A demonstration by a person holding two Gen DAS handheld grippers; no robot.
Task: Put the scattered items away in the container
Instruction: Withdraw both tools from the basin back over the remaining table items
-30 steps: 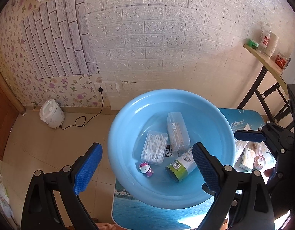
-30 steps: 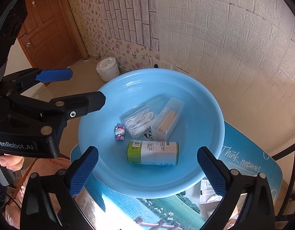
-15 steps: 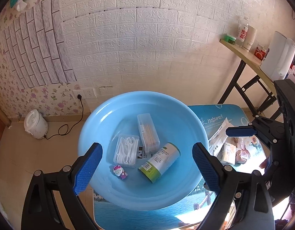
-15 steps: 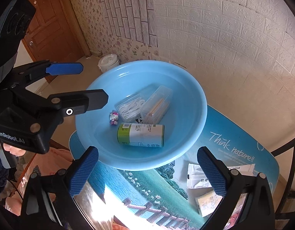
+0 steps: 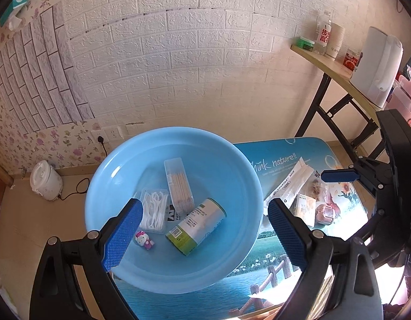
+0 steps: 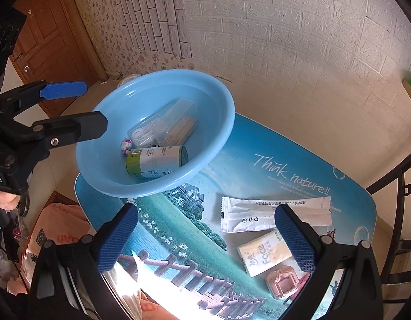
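On a desk [image 6: 259, 160] printed with a blue landscape sits a round light-blue plastic basin [image 5: 232, 181], holding a green-and-white canister [image 5: 196, 230] on its side, two clear boxes and a tiny cat figure. Beside the basin lie a long white sachet [image 6: 275, 213], a yellow tissue pack [image 6: 265, 252] and a small pink case [image 6: 283, 284]. The left tool [image 5: 202, 236] and right tool [image 6: 205, 240] both hover wide open and empty.
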